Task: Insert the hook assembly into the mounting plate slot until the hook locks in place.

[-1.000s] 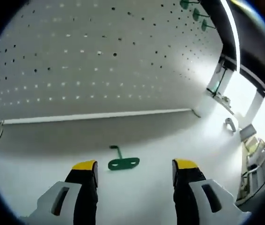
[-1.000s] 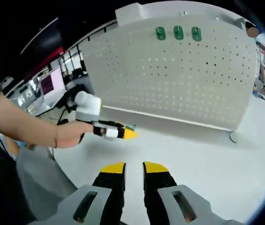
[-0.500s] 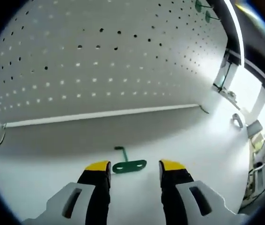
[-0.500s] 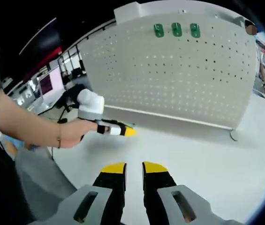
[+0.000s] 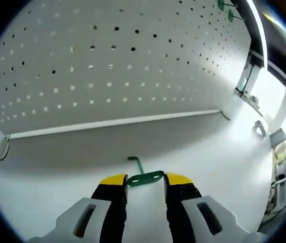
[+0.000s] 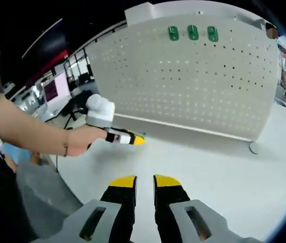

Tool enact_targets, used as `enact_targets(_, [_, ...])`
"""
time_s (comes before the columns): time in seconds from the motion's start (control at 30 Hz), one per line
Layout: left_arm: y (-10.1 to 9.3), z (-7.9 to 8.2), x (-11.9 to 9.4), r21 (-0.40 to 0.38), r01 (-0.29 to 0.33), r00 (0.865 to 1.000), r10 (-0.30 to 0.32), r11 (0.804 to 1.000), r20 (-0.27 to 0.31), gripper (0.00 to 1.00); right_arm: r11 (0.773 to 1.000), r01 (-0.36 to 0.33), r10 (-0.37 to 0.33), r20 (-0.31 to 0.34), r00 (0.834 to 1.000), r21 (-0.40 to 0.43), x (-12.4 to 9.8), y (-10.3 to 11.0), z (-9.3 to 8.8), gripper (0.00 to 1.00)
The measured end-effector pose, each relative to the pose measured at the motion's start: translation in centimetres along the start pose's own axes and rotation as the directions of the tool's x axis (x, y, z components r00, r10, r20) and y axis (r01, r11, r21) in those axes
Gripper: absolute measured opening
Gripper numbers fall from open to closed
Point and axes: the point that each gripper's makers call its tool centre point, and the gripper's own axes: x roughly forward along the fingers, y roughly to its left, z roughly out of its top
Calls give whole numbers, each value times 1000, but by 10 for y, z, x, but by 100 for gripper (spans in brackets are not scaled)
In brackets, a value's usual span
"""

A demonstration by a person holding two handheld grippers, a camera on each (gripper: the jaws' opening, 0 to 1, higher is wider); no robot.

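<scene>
A small green hook [image 5: 145,178] with a bent stem lies on the white table [image 5: 56,177] in front of the upright white perforated mounting plate [image 5: 112,66]. My left gripper [image 5: 146,180] has its yellow-tipped jaws pressed against both ends of the hook's flat plate. In the right gripper view that left gripper [image 6: 132,139] is low over the table near the plate's [image 6: 198,86] left end, held by a person's hand [image 6: 84,139]. Three green hooks [image 6: 193,33] sit in the plate's top rows. My right gripper [image 6: 145,180] hovers further back, jaws nearly together and holding nothing.
The plate's metal foot [image 5: 260,128] stands on the table at its right end, seen again as a round foot [image 6: 253,148]. Desks with monitors [image 6: 56,86] lie beyond the table's left edge. The person's forearm [image 6: 26,134] reaches in from the left.
The left jaws have narrowed from wide apart until they meet the green hook's ends, and the left view has moved closer to it. The right gripper has held still.
</scene>
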Motion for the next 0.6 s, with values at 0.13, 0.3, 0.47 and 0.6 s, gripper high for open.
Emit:
enact_targets(0.13, [2, -1, -1, 8, 5, 1000, -4, 1000, -9, 30, 1000, -4, 4, 1, 1000, -1, 1, 2, 1, 11])
enact_targets(0.3, [2, -4, -4, 23, 13, 1000, -12, 1000, -18, 30, 1000, -14, 14, -2, 1000, -6, 3, 5, 0, 11])
enact_targets(0.47, [3, -6, -6, 46, 17, 1000, -16, 999, -25, 30, 1000, -16, 16, 1, 1000, -9, 4, 6, 1, 11])
enact_targets(0.6, [4, -6, -11, 57, 17, 1000, -16, 998, -18, 29, 1000, -16, 16, -3, 1000, -11, 4, 6, -1, 11])
